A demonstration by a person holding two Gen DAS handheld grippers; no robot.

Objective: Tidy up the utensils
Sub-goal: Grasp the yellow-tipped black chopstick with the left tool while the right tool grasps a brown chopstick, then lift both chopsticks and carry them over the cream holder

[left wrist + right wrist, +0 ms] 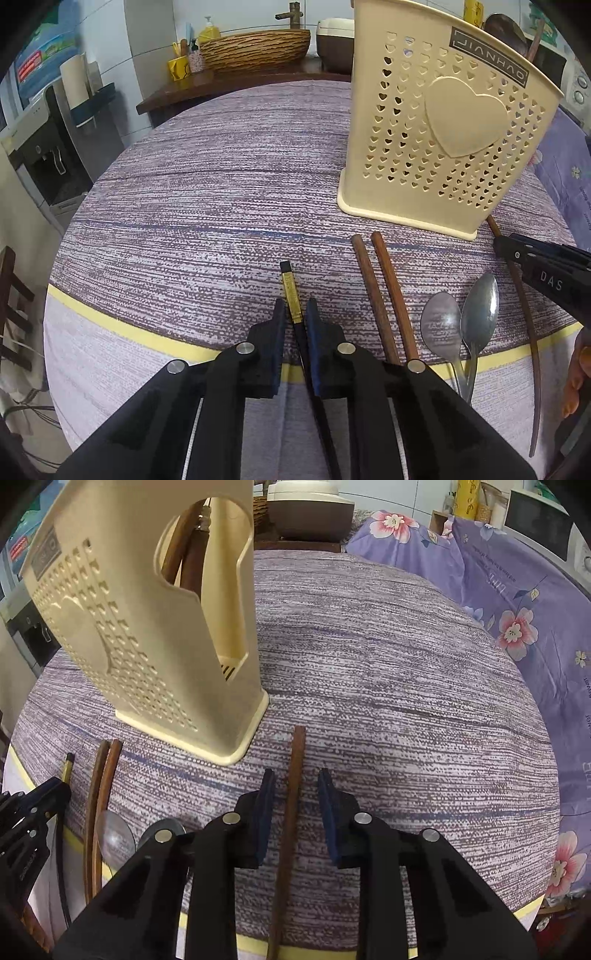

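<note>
My left gripper (295, 302) is shut on a black chopstick with a gold band (289, 280) that lies on the striped purple tablecloth (221, 184). To its right lie two brown chopsticks (384, 295) and two metal spoons (461, 321). A cream perforated utensil holder (443, 129) stands behind them. In the right wrist view, a single brown chopstick (297, 746) runs between the pads of my right gripper (295, 771). A gap shows on each side of it, so that gripper is open. The holder (147, 646) stands to its upper left, with brown handles (188, 546) inside.
A purple floral cloth (517, 609) rises along the table's right side. A rice cooker (310, 509) and a wicker basket (255, 48) sit beyond the far edge. A water dispenser (44, 158) stands at the left. A hand (580, 369) shows at the right rim.
</note>
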